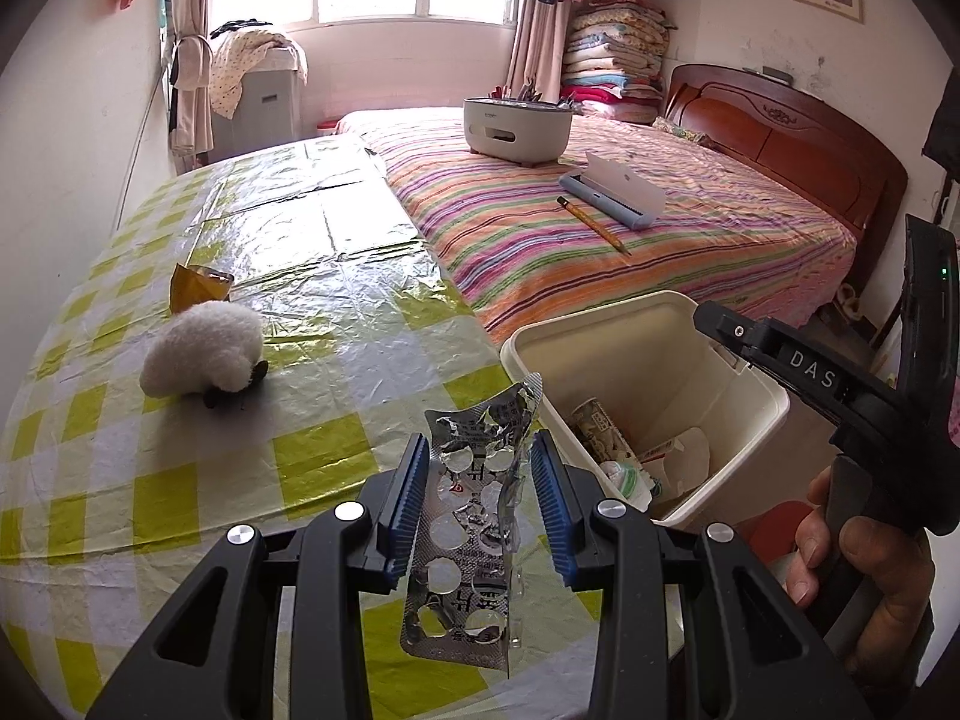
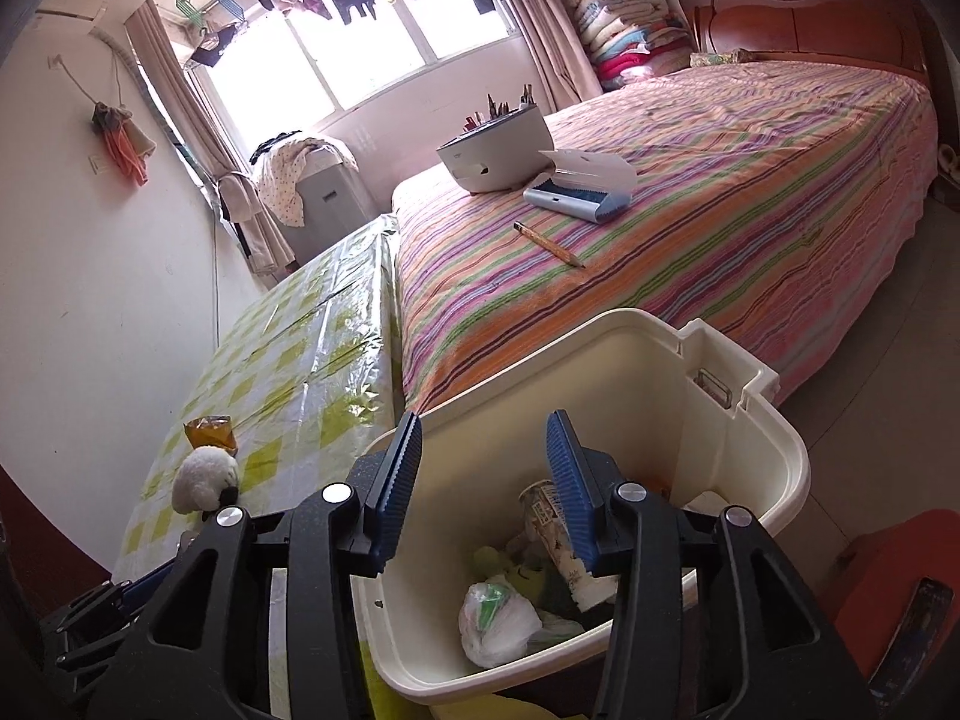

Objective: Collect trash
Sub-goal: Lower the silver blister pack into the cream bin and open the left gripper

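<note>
My left gripper [image 1: 483,480] is shut on a crumpled silver blister pack [image 1: 474,516], held upright over the table's front edge, just left of the cream trash bin [image 1: 630,354]. My right gripper [image 2: 485,438] stands open above the same bin [image 2: 660,390] with nothing between its pads. Inside the bin lie a paper cup [image 2: 552,534] and a knotted white plastic bag [image 2: 498,618]. A torn yellow wrapper [image 1: 195,288] stands on the table behind a plush sheep [image 1: 204,354]. In the left wrist view a hand [image 1: 864,558] holds the right gripper's body over the bin.
The table [image 1: 330,240] wears a shiny yellow-checked cloth and butts against a striped bed [image 1: 690,264]. On the bed lie a pencil [image 1: 594,225], an open blue pencil case [image 1: 612,198] and a white desk organizer [image 1: 519,123]. A red stool [image 2: 900,552] stands right of the bin.
</note>
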Action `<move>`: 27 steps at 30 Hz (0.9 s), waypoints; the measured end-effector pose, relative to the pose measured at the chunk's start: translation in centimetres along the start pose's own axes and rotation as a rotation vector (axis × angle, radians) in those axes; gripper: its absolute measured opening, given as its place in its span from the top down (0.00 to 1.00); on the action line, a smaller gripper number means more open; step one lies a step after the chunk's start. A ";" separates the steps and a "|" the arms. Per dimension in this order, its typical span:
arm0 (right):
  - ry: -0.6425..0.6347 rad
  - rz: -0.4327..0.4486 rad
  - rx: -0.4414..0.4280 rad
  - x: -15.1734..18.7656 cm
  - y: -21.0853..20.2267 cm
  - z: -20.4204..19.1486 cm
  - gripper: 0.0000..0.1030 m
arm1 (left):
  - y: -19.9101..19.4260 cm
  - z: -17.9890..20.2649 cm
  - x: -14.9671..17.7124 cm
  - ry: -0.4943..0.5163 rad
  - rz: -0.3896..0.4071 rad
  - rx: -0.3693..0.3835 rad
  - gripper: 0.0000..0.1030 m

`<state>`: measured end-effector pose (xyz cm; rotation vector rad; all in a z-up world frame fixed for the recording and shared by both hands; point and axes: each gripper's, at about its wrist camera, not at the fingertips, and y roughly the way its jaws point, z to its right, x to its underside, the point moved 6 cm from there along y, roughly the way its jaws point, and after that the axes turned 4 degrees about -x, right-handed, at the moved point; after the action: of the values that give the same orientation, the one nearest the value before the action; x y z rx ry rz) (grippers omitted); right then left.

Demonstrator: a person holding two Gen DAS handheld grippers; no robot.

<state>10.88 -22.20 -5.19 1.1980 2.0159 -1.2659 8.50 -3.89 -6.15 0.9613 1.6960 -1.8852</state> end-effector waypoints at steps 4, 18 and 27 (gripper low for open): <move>0.011 0.018 -0.004 -0.2 -0.4 0.1 0.47 | 0.1 0.2 0.0 0.004 -0.002 0.001 0.66; 0.107 0.146 -0.015 -1.6 -2.7 1.8 0.40 | 0.6 2.0 -0.8 0.020 -0.002 0.043 0.66; 0.198 0.242 -0.032 -2.6 -4.6 3.8 0.36 | 2.1 4.7 -2.0 0.045 -0.020 0.099 0.66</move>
<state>8.04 -27.49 -2.85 1.5507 1.9438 -1.0297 10.37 -9.07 -6.10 1.0355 1.6561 -1.9911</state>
